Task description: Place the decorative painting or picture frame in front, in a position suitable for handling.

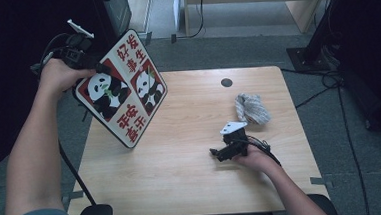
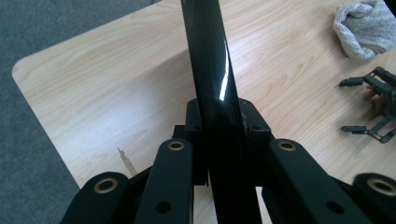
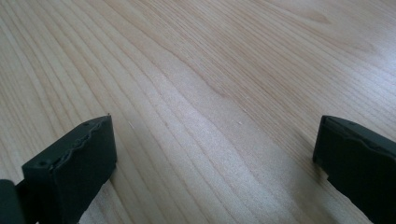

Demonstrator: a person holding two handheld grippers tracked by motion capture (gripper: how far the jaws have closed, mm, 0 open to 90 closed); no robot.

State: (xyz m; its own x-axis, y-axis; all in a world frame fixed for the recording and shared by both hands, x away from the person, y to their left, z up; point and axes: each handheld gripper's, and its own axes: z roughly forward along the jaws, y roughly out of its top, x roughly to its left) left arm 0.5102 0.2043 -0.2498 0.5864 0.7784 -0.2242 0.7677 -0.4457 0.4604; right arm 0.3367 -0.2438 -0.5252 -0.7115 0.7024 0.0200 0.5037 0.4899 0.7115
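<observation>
A flat board (image 1: pixel 122 89) with two panda pictures and red characters is held tilted above the table's left edge, its lower corner close to the wood. My left gripper (image 1: pixel 97 69) is shut on the board's upper left rim. In the left gripper view the glossy black edge of the board (image 2: pixel 210 60) runs up between the clamped jaws of my left gripper (image 2: pixel 219 123). My right gripper (image 1: pixel 217 153) rests on the table at the right of centre, open with nothing between its fingers. My right gripper (image 3: pixel 215 158) has bare wood between its pads.
A crumpled grey cloth (image 1: pixel 252 108) lies on the wooden table (image 1: pixel 183 188) just beyond the right hand; the cloth (image 2: pixel 366 28) is also in the left gripper view. A dark cable hole (image 1: pixel 226 82) sits near the far edge. Cables and furniture legs stand on the floor behind.
</observation>
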